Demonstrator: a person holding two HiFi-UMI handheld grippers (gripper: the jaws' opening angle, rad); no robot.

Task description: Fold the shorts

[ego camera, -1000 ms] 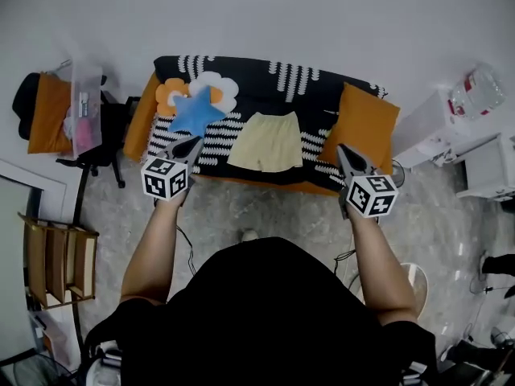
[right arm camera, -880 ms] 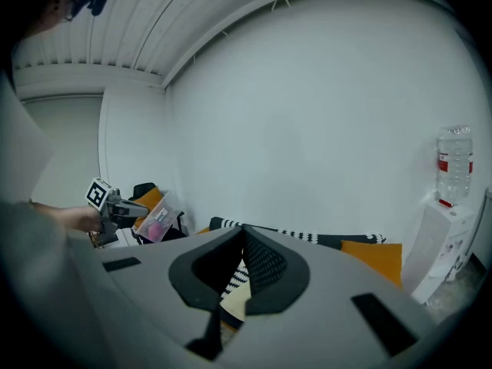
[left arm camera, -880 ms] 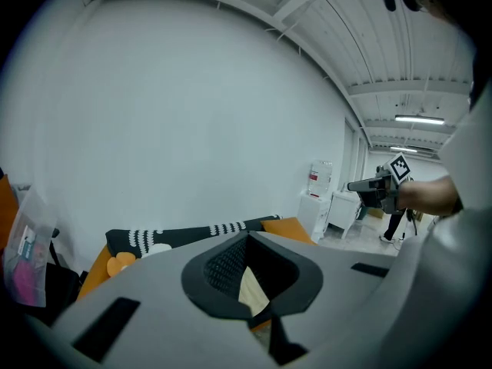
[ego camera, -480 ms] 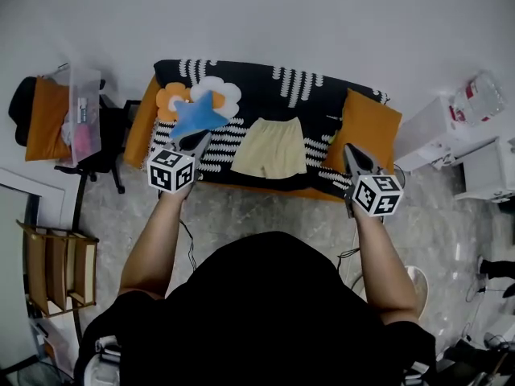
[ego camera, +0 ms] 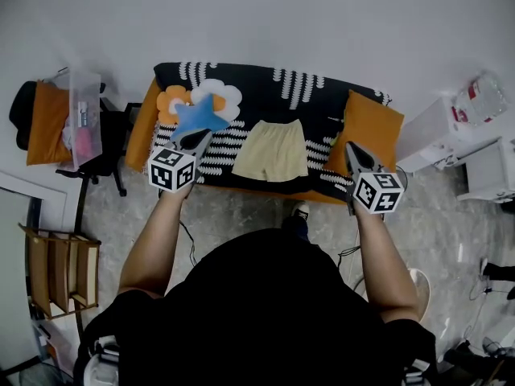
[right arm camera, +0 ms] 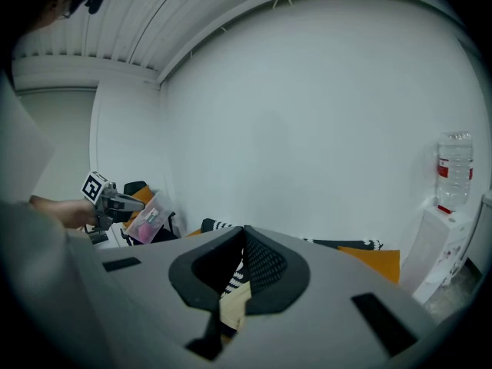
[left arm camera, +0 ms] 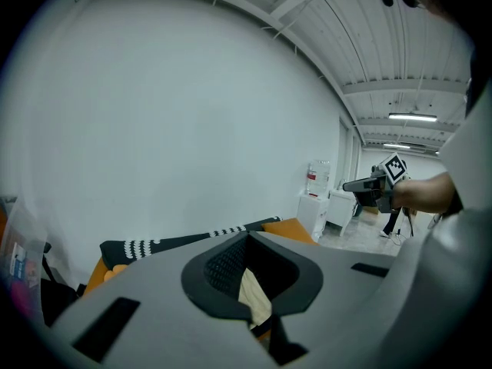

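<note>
Head view: yellow shorts (ego camera: 270, 151) lie flat on the sofa (ego camera: 257, 91). My left tool (ego camera: 197, 140) and right tool (ego camera: 352, 148) flank them, both closed, empty, about equally near.

My left tongs (ego camera: 199, 137) and right tongs (ego camera: 352, 147) making two, one pair of yellow shorts (ego camera: 271, 149), one patterned sofa (ego camera: 265, 87), one blue star cushion (ego camera: 199, 116), one flower cushion (ego camera: 223, 92), one water bottle (ego camera: 478, 95)

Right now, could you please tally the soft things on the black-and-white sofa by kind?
Pale yellow fabric shorts: 1
Orange rectangular cushions: 2
Blue star-shaped cushion: 1
White-and-orange flower-shaped cushion: 1
Total: 5
</note>
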